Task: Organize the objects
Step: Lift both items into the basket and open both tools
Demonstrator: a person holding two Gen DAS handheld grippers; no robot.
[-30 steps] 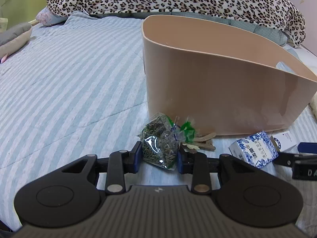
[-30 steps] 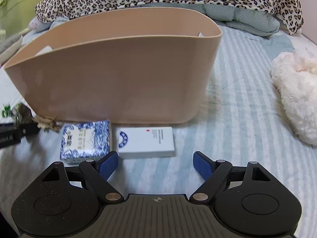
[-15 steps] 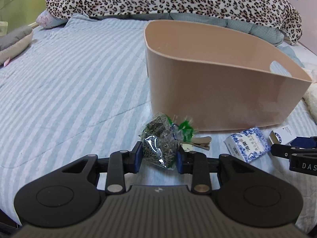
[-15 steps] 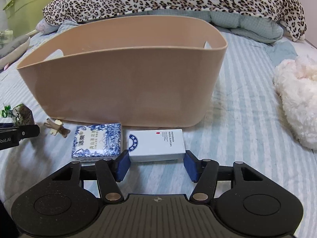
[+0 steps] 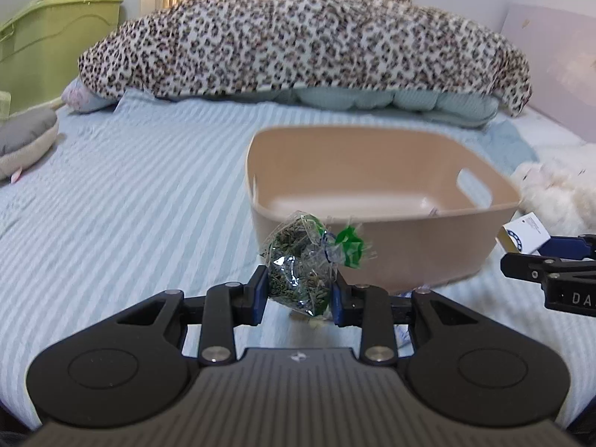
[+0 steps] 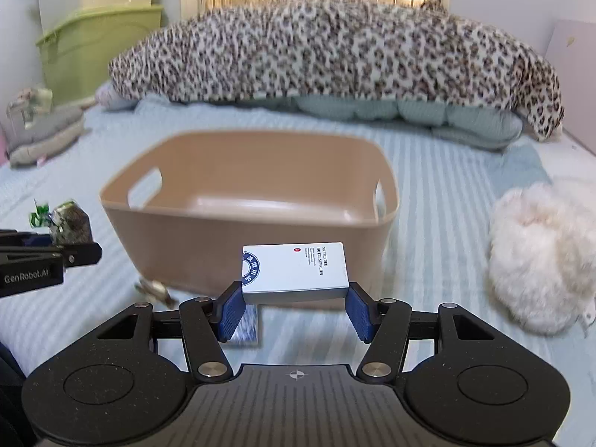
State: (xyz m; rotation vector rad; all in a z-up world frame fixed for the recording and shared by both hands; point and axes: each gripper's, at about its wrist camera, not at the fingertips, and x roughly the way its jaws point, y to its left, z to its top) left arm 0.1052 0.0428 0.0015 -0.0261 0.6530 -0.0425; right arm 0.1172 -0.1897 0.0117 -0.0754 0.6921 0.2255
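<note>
Both loads have just come up off the bed: left gripper [image 5: 298, 294] jaws clamp the herb bag [image 5: 302, 269], right gripper [image 6: 295, 307] jaws, having just closed, grip the white box [image 6: 295, 268], both short of the bin [image 6: 238, 231], ready to drop in.

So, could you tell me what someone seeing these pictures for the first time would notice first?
Probably the big beige tub in the middle of the striped bed, with a leopard-print blanket heaped behind it. In front of the tub each gripper holds something clear of the bed: the left gripper pinches a clear bag of dried herbs, and the right gripper clamps a white box.
</note>
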